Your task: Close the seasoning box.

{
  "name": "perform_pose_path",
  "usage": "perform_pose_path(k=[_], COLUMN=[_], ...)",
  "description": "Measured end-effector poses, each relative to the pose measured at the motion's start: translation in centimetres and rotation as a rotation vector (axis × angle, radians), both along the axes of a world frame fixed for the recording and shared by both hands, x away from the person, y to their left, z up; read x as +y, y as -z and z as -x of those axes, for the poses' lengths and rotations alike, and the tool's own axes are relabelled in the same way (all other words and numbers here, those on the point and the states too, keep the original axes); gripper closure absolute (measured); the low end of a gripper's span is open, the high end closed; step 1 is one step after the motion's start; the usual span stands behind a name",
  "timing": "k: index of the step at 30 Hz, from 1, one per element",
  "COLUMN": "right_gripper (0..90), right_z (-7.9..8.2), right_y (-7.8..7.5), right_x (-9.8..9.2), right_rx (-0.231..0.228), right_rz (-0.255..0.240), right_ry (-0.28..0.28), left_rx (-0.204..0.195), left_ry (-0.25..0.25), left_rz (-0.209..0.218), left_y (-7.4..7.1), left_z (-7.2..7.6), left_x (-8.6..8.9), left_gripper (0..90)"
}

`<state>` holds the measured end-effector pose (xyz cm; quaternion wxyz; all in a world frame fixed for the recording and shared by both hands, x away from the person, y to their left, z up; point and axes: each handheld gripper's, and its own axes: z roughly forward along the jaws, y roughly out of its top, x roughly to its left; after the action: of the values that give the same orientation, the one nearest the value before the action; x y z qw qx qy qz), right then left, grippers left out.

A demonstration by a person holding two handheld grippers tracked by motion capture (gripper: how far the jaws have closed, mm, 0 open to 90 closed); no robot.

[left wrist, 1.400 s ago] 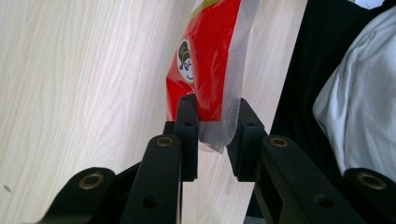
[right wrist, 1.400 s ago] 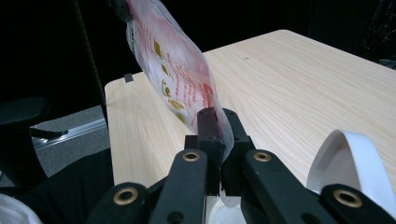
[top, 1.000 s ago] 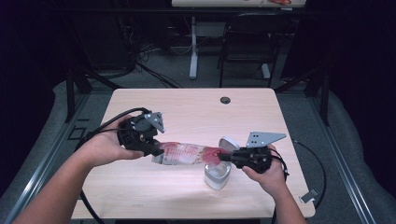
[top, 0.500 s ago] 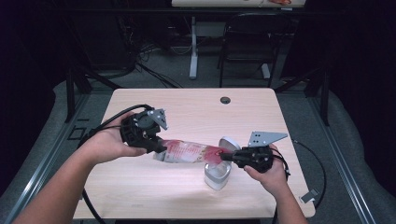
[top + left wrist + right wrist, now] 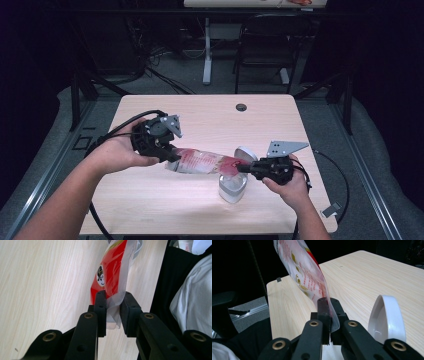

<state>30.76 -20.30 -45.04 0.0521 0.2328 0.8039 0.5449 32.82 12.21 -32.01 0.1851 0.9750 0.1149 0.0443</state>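
Clamped at both ends: red-and-clear packet (image 5: 200, 161) strung above the table (image 5: 200, 115) between left gripper (image 5: 172, 156) and right gripper (image 5: 242, 169), clear of the wood. Left jaws closed on the crumpled clear end, film bunched between the pads (image 5: 101, 312). Right jaws pinched almost together on the thin edge of the other end. Against a second ago, left end lifted and turned a touch, right end kept in place. Hence now sloping down toward the white tub (image 5: 231, 189) standing just under the right gripper, round lid (image 5: 245, 154) tipped up behind. Probably readying to open or empty into the tub, with the low end over it and the contents likely to slide that way. Worth watching that thin right-hand pinch for slipping.
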Motion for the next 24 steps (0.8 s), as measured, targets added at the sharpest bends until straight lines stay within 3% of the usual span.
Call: perform_pose_path(k=[24], right_gripper=[88.9], right_z=[-0.03], right_y=[0.08], right_x=[0.12], right_rx=[0.001], right_rz=[0.001], right_ry=[0.001], left_rx=[-0.007], left_ry=[0.004], left_rz=[-0.009], left_y=[-0.09], left_z=[0.00], left_x=[-0.11], left_gripper=[77.3])
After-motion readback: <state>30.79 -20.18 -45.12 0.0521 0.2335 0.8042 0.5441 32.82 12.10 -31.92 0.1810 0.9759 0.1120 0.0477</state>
